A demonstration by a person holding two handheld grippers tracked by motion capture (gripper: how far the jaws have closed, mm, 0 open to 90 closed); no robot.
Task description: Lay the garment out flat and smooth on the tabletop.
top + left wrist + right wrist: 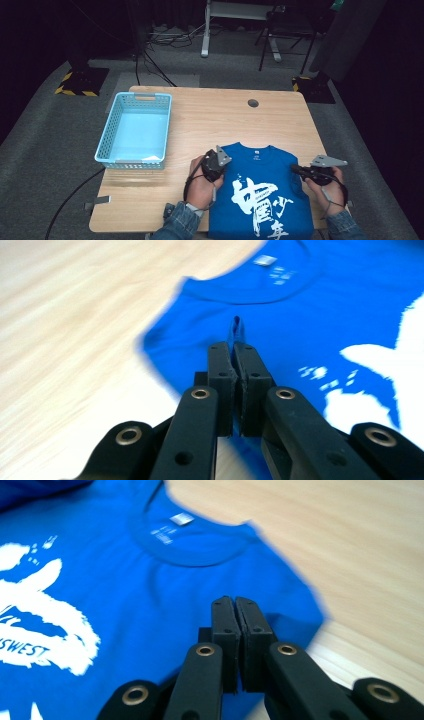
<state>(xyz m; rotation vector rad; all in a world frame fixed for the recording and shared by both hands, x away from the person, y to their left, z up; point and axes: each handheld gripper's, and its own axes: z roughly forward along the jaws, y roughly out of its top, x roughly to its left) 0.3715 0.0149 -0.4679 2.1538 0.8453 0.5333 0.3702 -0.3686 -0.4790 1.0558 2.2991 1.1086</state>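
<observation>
Blue cotton T-shirt with white print (262,195) lies flat at the table's (200,120) six o'clock edge. Left tongs (234,347) pinch a ridge of shoulder cloth; right tongs (235,602) clamped at the opposite shoulder, cloth between them unclear. Likely gripping for a fold: next, lift both shoulders evenly. Light-blue plastic basket (112,125) at ten o'clock.

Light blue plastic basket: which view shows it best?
The high view: the light blue plastic basket sits whole at the left of the wooden table, apparently empty. The left and right gripper views give nothing of it; they look across the blue printed T-shirt and bare tabletop.
</observation>
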